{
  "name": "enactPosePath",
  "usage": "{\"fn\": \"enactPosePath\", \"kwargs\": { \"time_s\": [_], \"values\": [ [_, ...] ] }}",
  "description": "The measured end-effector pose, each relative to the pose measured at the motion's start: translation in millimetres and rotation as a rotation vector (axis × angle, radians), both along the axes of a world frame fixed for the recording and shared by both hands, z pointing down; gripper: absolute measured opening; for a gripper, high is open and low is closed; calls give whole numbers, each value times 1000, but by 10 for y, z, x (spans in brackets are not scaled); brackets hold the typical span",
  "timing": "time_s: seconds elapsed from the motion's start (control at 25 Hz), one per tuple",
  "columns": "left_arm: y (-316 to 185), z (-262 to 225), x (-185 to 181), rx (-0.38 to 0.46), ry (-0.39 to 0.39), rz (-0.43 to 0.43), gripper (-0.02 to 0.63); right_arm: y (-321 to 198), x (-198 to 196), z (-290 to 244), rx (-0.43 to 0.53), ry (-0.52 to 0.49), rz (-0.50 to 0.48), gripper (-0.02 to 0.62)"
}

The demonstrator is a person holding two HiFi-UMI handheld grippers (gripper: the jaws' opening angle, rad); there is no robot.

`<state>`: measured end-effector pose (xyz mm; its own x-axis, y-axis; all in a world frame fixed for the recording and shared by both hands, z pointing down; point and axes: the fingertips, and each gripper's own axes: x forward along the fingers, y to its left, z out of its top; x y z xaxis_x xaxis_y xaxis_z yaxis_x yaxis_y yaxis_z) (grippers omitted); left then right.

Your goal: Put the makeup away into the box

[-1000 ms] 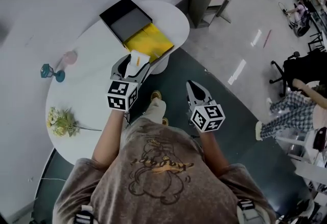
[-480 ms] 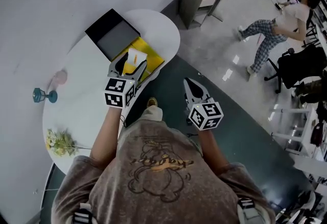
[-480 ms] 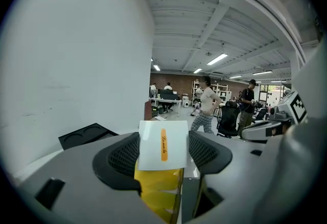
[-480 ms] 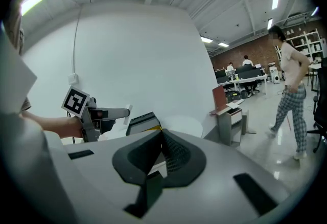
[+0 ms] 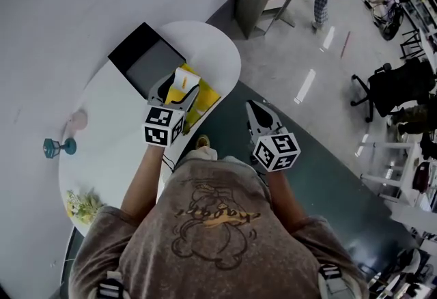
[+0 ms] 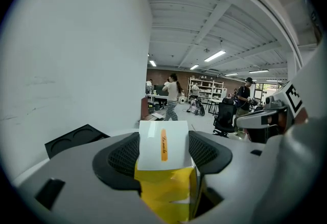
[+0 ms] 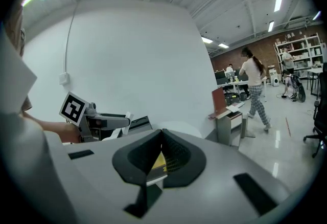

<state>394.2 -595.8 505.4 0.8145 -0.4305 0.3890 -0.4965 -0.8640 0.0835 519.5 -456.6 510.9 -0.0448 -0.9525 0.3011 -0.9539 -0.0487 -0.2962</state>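
My left gripper [image 5: 175, 90] is clamped on the white-and-yellow makeup carton [image 6: 163, 154] — its orange label shows only in the left gripper view. Only the head view puts it over the open box [image 5: 140, 62] on the table [image 5: 109, 140]. My right gripper [image 7: 162, 132] hangs off the table's edge — tips together, empty.

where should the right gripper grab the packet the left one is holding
Probably the packet's white end, which sticks out past the left gripper. Bring the right gripper in from ahead, opened across its broad faces; the left jaws press its edges.
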Motion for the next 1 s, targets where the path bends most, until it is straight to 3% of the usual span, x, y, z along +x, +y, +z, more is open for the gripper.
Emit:
{"fn": "enactPosePath", "kwargs": {
  "time_s": [0.52, 1.0],
  "values": [
    [-225, 233, 90, -27, -92, -57, 320, -298, 255, -46, 0, -15, -59, 3],
    [-257, 927, 84, -162, -240, -87, 320, -420, 578, 41, 4, -29, -78, 3]
  ]
}}
